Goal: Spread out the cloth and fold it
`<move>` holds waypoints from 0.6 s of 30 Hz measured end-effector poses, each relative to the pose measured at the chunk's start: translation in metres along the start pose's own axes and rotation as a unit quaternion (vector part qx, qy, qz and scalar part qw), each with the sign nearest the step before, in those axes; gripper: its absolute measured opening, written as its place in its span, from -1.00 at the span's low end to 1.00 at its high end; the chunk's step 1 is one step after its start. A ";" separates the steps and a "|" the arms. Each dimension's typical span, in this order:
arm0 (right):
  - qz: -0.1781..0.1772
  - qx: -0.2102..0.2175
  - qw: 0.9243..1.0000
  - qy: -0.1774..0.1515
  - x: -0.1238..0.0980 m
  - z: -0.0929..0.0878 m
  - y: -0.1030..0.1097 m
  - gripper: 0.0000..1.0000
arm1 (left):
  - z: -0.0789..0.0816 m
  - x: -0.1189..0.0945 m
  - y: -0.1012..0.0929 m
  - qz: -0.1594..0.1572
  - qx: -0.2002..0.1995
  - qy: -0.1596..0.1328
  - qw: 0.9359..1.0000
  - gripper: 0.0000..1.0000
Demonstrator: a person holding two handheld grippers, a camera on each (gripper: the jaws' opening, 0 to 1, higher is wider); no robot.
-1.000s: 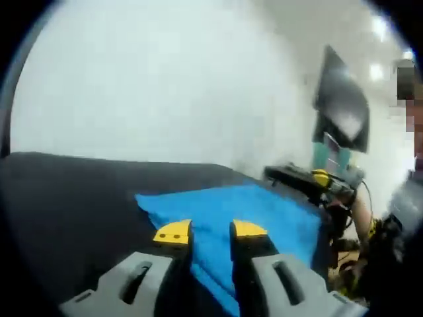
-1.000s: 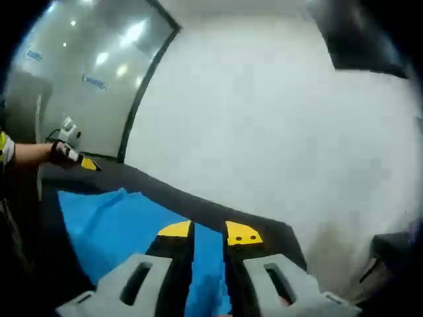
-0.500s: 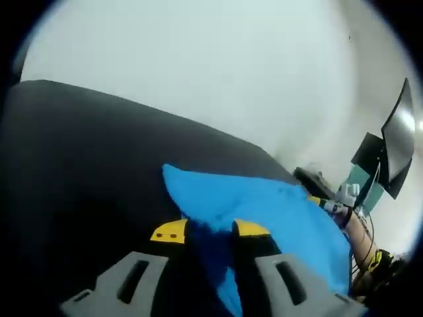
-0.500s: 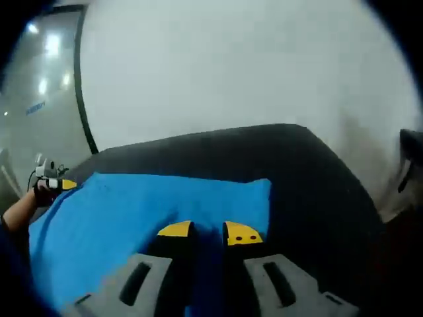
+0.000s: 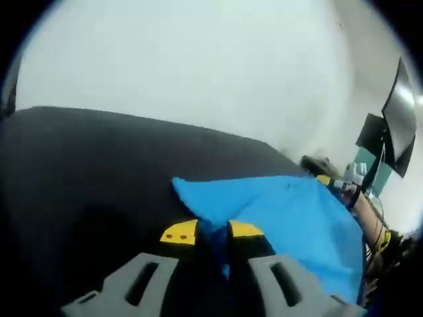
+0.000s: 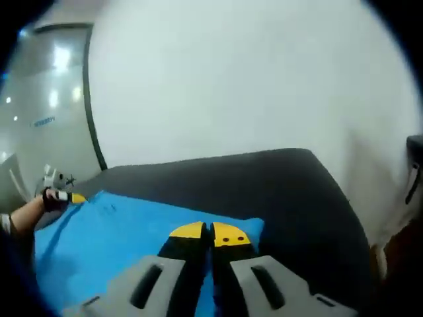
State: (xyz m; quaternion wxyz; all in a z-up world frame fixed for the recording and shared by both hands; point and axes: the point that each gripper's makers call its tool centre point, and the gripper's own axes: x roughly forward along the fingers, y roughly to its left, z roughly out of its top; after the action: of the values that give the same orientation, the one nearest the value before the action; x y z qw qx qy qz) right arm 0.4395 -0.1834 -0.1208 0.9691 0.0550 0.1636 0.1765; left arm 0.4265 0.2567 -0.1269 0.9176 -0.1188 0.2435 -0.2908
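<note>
The left gripper [image 5: 213, 232] has its fingers clamped on a corner of the blue cloth [image 5: 291, 218], which lies spread over the dark table [image 5: 86, 172] toward its far edge. The right gripper [image 6: 209, 232] pinches the cloth's opposite corner, fingers together.

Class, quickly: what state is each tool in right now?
Left tool: shut on the blue cloth, pinching its edge.
Right tool: shut on the blue cloth, jaws together over its edge.
</note>
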 end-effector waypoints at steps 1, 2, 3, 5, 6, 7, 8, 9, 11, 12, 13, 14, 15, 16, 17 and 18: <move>0.003 0.003 1.000 -0.001 0.003 -0.003 -0.002 -0.99 | 0.003 -0.004 -0.003 -0.012 -0.032 -0.012 0.999 -0.64; 0.003 0.013 1.000 -0.001 0.007 -0.005 -0.005 -0.99 | 0.005 -0.007 -0.007 -0.028 -0.062 -0.018 0.998 -0.64; 0.005 0.030 1.000 0.001 0.010 -0.006 -0.007 -0.99 | 0.005 -0.008 -0.011 -0.049 -0.080 -0.018 0.995 -0.64; 0.007 0.040 0.999 -0.006 0.012 0.000 -0.009 -0.99 | 0.002 -0.007 -0.019 -0.055 -0.082 -0.015 0.995 -0.64; 0.014 0.035 0.999 -0.019 0.011 0.008 -0.005 -0.99 | 0.000 -0.005 -0.023 -0.053 -0.078 -0.015 0.995 -0.64; 0.017 0.029 0.999 -0.031 0.010 0.014 -0.003 -0.99 | -0.003 -0.003 -0.024 -0.047 -0.065 -0.009 0.997 -0.62; 0.019 0.024 0.999 -0.033 0.008 0.016 -0.001 -0.99 | -0.007 0.000 -0.025 -0.039 -0.054 -0.002 0.998 -0.58; 0.017 0.022 0.999 -0.031 0.008 0.015 -0.002 -0.99 | -0.012 0.002 -0.024 -0.031 -0.041 0.009 0.999 -0.56; 0.011 0.025 0.999 -0.023 0.007 0.007 -0.006 -0.99 | -0.017 0.009 -0.025 -0.008 -0.001 0.020 1.000 -0.59; 0.010 0.029 0.999 -0.022 0.008 0.002 -0.009 -0.99 | -0.016 0.011 -0.027 0.001 0.026 0.019 0.999 -0.68; 0.012 0.045 0.999 -0.025 0.007 -0.001 -0.010 -0.99 | -0.016 0.011 -0.030 0.005 0.043 0.021 0.999 -0.81; 0.015 0.050 0.998 -0.029 0.006 -0.002 -0.011 -0.99 | -0.015 0.012 -0.034 0.007 0.048 0.025 0.999 -0.88; 0.016 0.053 0.998 -0.035 0.005 -0.002 -0.011 -0.99 | -0.011 0.012 -0.038 -0.002 0.065 0.023 0.998 -0.90; 0.018 0.055 0.998 -0.038 0.003 -0.001 -0.010 -0.99 | -0.004 0.012 -0.042 -0.006 0.080 0.009 0.997 -0.95; 0.022 0.055 0.997 -0.046 0.000 0.001 -0.009 -0.99 | 0.003 0.009 -0.048 -0.012 0.087 -0.006 0.996 -0.99; 0.024 0.060 0.996 -0.056 -0.002 0.004 -0.009 -0.99 | 0.011 0.008 -0.052 -0.018 0.088 -0.019 0.996 -0.99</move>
State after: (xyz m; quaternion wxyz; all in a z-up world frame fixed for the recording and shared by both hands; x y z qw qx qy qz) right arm 0.4422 -0.1928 -0.1182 0.9671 0.1268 0.1176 0.1865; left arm 0.4131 0.2110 -0.1016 0.9234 -0.0476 0.1976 -0.3256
